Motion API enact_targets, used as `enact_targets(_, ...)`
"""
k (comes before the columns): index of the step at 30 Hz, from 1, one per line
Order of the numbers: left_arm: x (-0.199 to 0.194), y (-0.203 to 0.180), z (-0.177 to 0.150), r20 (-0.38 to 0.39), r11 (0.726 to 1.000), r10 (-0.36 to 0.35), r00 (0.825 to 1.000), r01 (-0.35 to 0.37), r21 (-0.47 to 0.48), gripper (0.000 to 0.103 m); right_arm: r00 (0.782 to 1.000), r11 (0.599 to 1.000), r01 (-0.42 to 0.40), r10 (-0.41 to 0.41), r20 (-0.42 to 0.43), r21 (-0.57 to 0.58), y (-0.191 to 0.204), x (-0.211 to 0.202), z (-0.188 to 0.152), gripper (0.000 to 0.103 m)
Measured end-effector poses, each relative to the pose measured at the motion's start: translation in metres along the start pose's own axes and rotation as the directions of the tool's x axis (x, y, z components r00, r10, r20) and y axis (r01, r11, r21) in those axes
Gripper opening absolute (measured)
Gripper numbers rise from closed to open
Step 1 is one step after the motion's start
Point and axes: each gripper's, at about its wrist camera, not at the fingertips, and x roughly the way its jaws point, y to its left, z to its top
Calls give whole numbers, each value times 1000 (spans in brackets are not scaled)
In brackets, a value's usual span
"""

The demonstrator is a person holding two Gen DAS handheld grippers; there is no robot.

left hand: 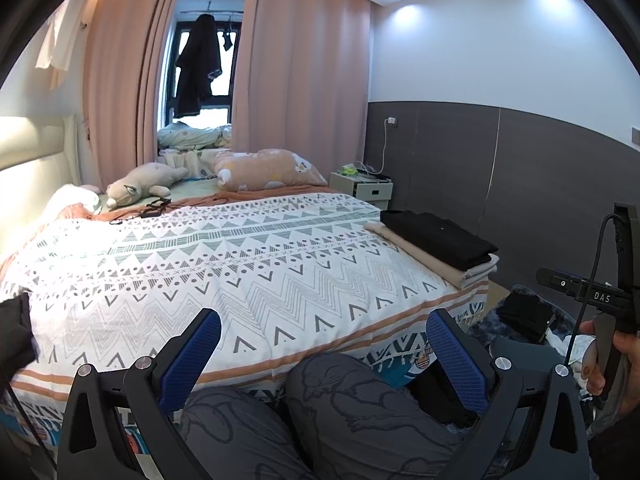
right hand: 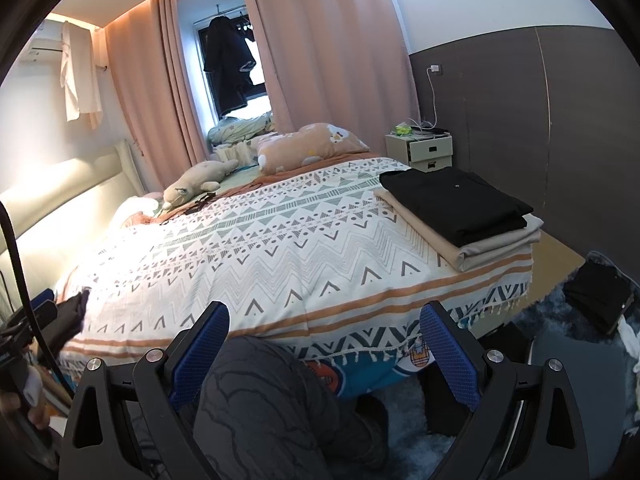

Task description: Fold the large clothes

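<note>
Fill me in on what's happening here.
A person sits at the foot of the bed, holding a gripper in each hand. The left gripper and right gripper are both open and empty. Two folded garments, a black one on a beige one, are stacked at the bed's right corner. More dark clothes lie on the floor.

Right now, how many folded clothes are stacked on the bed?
2: a black garment on top of a beige one, at the bed's right foot corner. More could be hidden underneath.
</note>
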Motion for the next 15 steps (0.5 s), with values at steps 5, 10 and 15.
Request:
enact_targets(5,-2,0,-1,-3,1000,7,1000,-7,-9,103,1000,1000,-9,9,-3,13,-2,-1,-3,97)
enact_targets(10,-4,-1,-3,-5,1000,7,1000,-7,-11,103,1000,1000,-15,15,-7,18,-2,-1,-8,97)
enact_targets(15,-5,-3,-6,-9,1000,10,1000,-10,-11,103,1000,1000,-11,11,-14,16,-1,-2,-12,97)
